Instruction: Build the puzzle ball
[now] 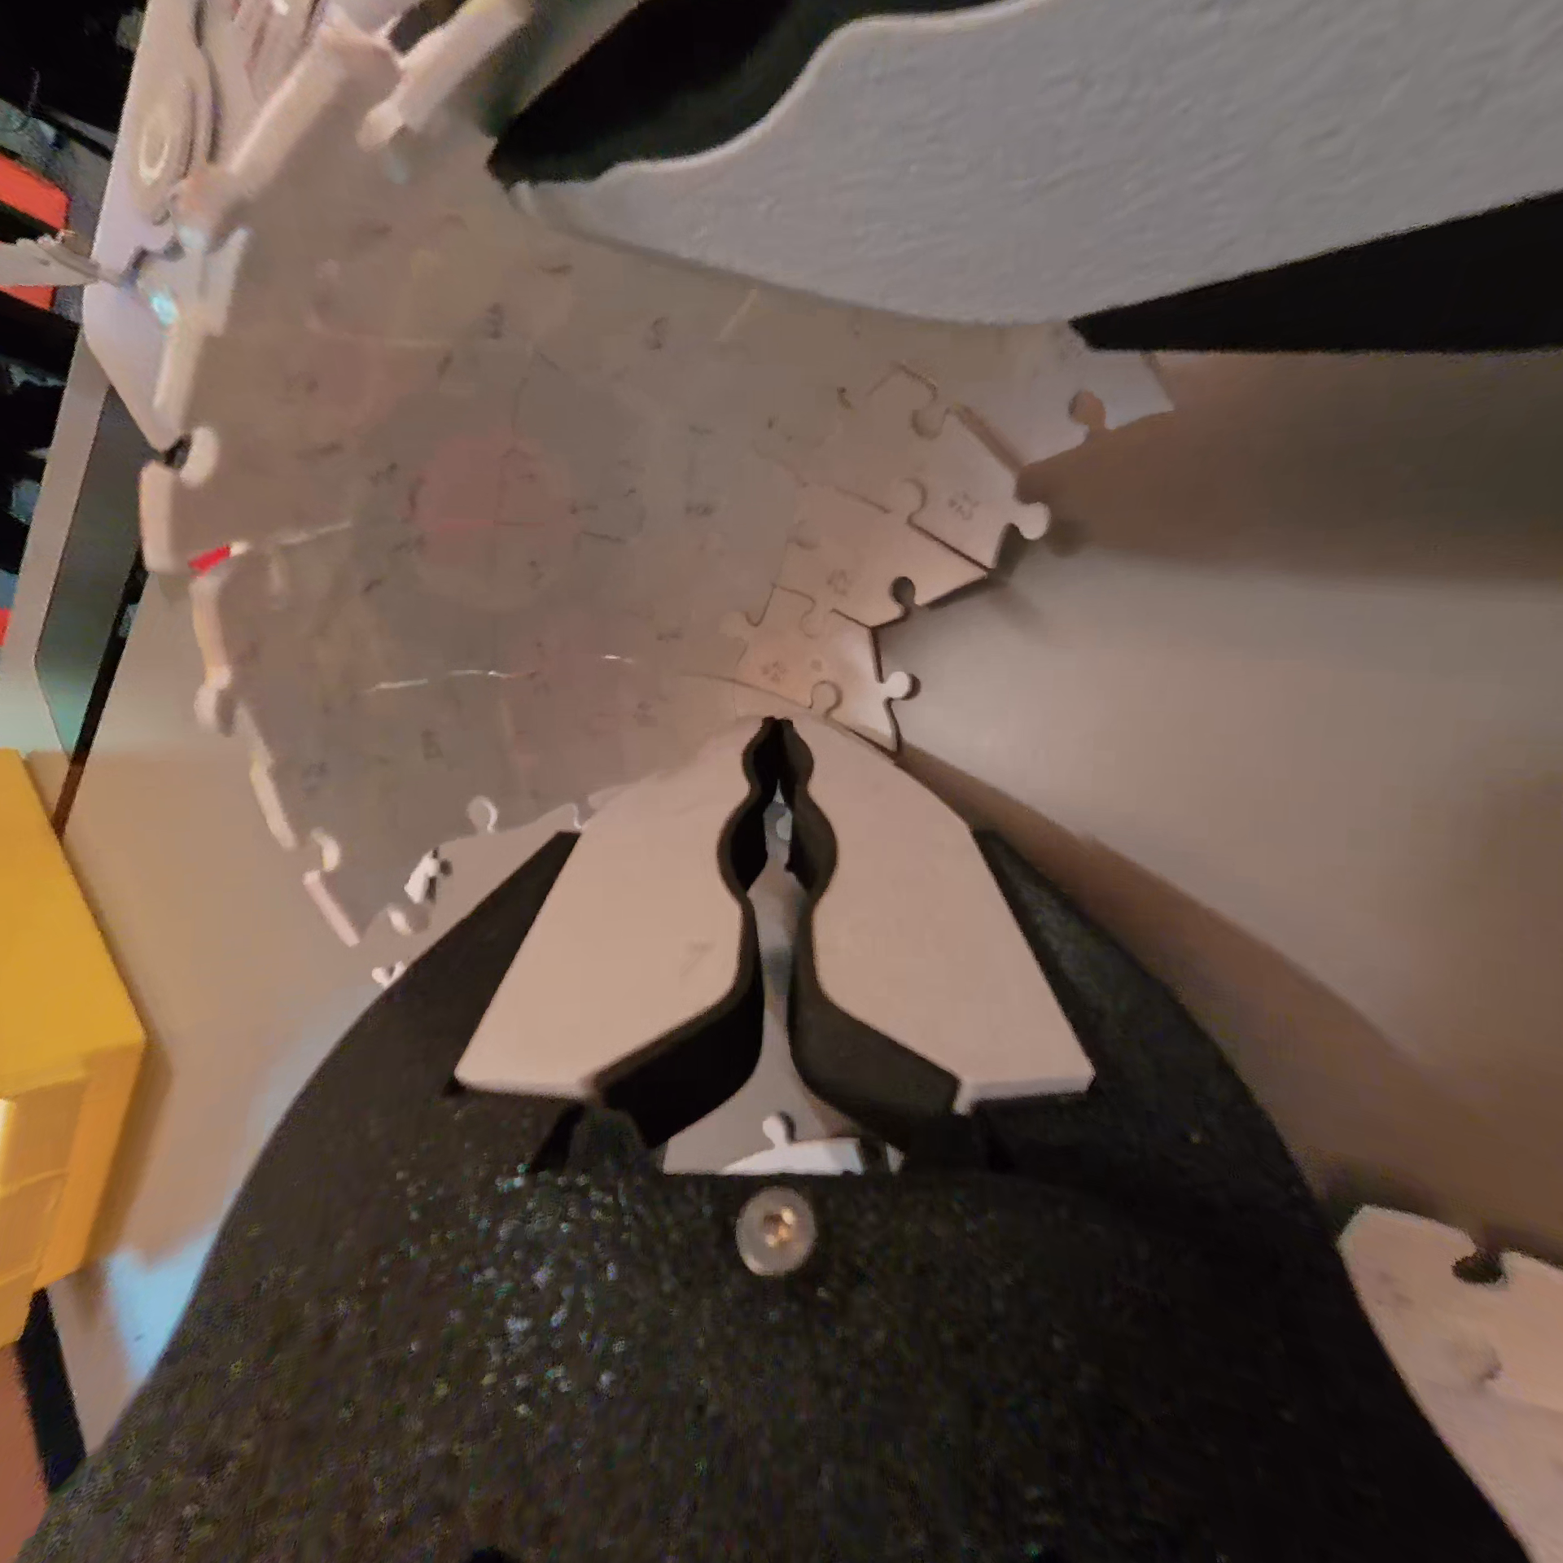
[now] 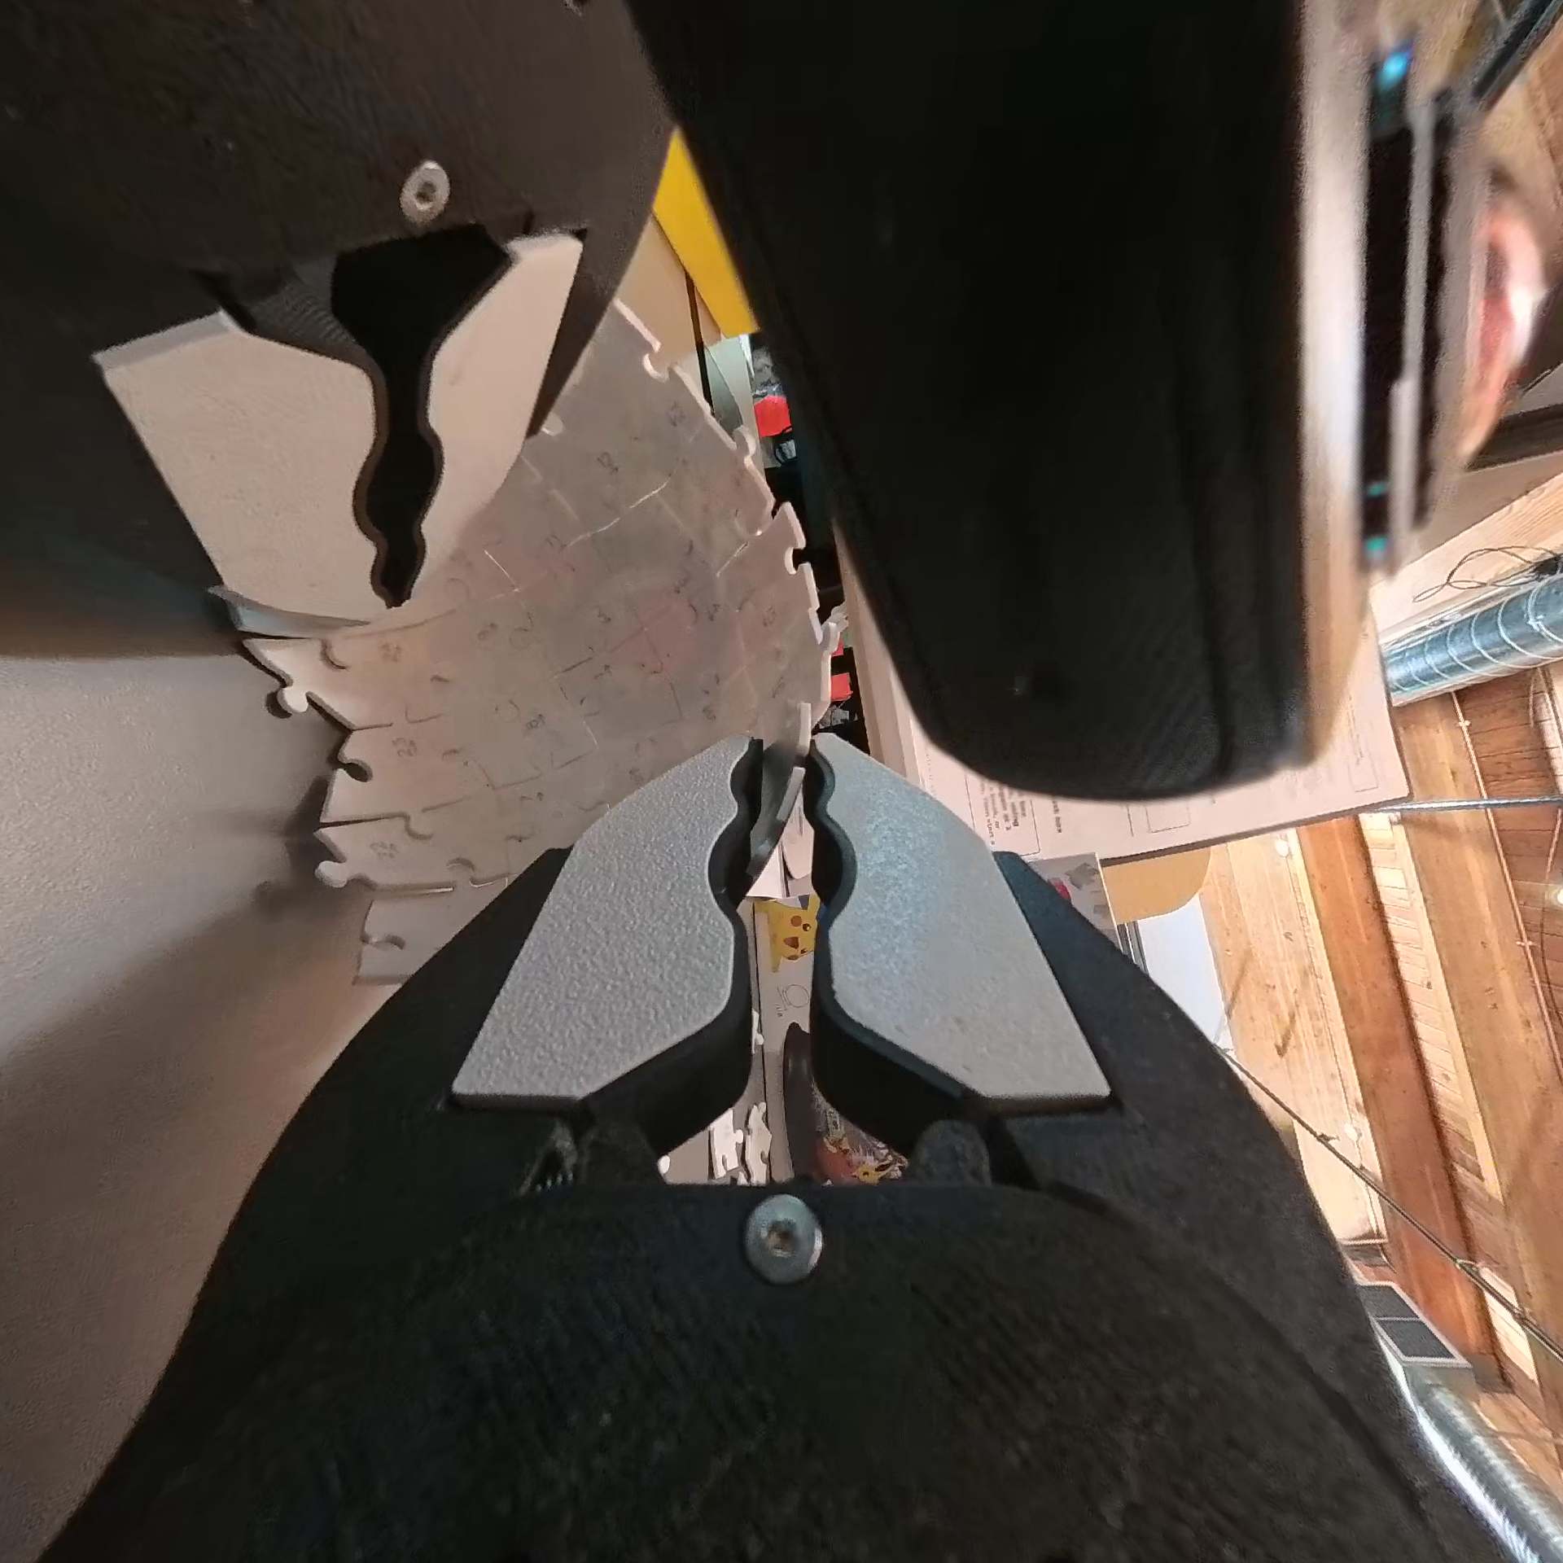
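Note:
A pale grey jigsaw sheet point(image 1: 541, 524) of joined pieces, with pencilled marks on them, lies on a beige table point(image 1: 1269, 634). My left gripper point(image 1: 778, 734) is shut and empty. Its tips rest on the sheet's near edge, and the sheet shows under the fingers. The right wrist view shows it too point(image 2: 393, 592), flat over the sheet point(image 2: 541, 643). My right gripper point(image 2: 782, 753) is shut on the sheet's edge, where a piece stands edge-on and twisted between the pads. One of its fingers point(image 1: 1015, 169) fills the top of the left wrist view.
A yellow box point(image 1: 51, 1057) stands beside the table, also in the right wrist view point(image 2: 698, 228). A loose pale piece point(image 1: 1455, 1370) lies near the left gripper. A printed paper sheet point(image 2: 1099, 812) and wooden boards point(image 2: 1395, 973) lie beyond the right gripper. Across from one pair of fingers to the other is roughly 10 centimeters.

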Tool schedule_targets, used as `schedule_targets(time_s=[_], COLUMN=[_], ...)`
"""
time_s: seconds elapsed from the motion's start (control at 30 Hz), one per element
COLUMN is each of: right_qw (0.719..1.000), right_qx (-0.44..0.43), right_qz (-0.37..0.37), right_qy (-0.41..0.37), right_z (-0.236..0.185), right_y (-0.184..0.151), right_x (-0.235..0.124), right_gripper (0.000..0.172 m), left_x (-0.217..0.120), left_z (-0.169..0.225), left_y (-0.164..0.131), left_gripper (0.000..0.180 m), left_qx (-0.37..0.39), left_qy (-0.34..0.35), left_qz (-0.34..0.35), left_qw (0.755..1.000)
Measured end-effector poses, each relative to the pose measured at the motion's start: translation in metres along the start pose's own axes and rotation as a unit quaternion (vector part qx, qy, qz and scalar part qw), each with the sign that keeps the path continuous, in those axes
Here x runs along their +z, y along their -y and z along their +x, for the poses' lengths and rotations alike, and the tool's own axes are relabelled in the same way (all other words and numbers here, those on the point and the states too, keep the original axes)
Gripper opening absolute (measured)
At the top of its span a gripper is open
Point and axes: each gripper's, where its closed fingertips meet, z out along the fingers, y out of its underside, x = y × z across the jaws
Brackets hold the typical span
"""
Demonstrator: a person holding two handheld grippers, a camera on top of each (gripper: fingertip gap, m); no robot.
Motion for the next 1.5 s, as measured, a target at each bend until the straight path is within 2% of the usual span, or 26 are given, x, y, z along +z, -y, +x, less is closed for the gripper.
schedule_targets(time_s=[0.07,0.2,0.3,0.83,1.1,1.5], right_qw=[1.0,1.0,1.0,1.0,1.0,1.0], right_qx=[-0.002,-0.006,-0.009,-0.001,-0.006,-0.01], right_qz=[-0.001,0.001,0.002,-0.003,-0.004,-0.004], right_qy=[-0.001,-0.003,-0.004,-0.001,-0.002,-0.005], right_z=[0.0001,0.001,0.0011,0.0004,0.0008,0.0015], right_y=[0.0001,0.0012,0.0023,-0.0007,-0.0004,0.0002], right_x=[-0.0001,-0.0008,-0.0013,-0.0003,-0.0006,-0.0012], right_gripper=[0.008,0.008,0.008,0.008,0.008,0.008], left_x=[0.0003,0.0001,-0.0037,0.0017,0.0008,-0.0026], left_z=[0.0,0.0004,-0.0027,0.0029,0.0027,-0.004], left_y=[0.0004,0.0006,0.0047,0.006,0.0022,0.005], left_gripper=[0.0,0.0,0.0,0.0,0.0,0.0], left_qx=[0.005,-0.072,-0.098,-0.065,-0.007,-0.06], left_qy=[-0.008,-0.045,-0.037,-0.033,-0.072,-0.032], left_qz=[0.004,0.034,0.064,0.043,0.009,0.057], left_qw=[1.0,0.996,0.992,0.996,0.997,0.996])
